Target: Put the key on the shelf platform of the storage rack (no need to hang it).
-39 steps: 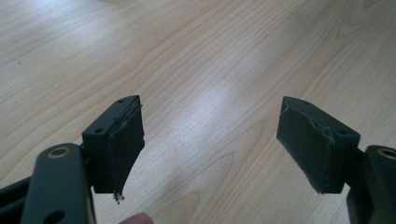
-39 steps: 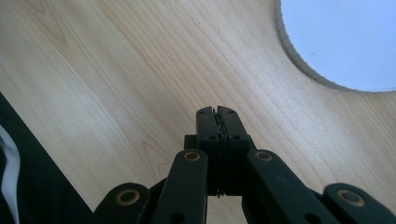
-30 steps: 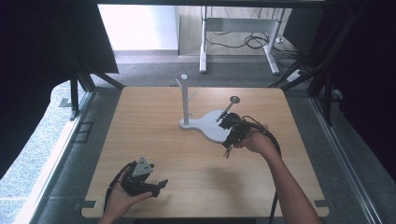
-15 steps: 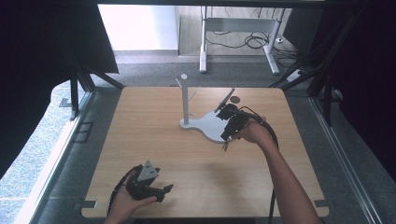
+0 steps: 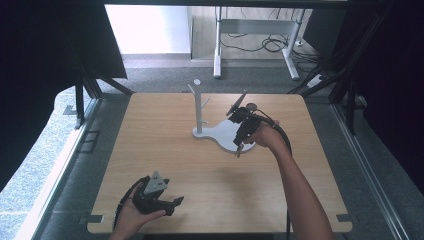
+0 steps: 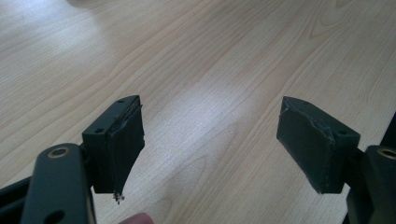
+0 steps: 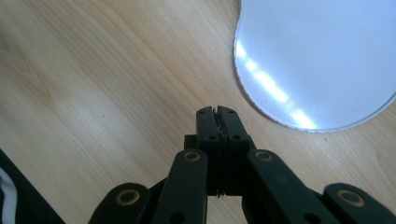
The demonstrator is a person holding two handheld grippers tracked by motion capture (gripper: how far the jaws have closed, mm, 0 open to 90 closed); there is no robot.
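No text, label, brand, number or sign can be read anywhere: none on the wooden table (image 5: 215, 165), none on the white stand base (image 5: 225, 134) toward two o'clock from the table's middle, none on either gripper

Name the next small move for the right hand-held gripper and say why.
Probably open the jaws: the right hand-held gripper is shut with nothing between its pads, hanging beside the white stand base, so it can grasp nothing as it is.
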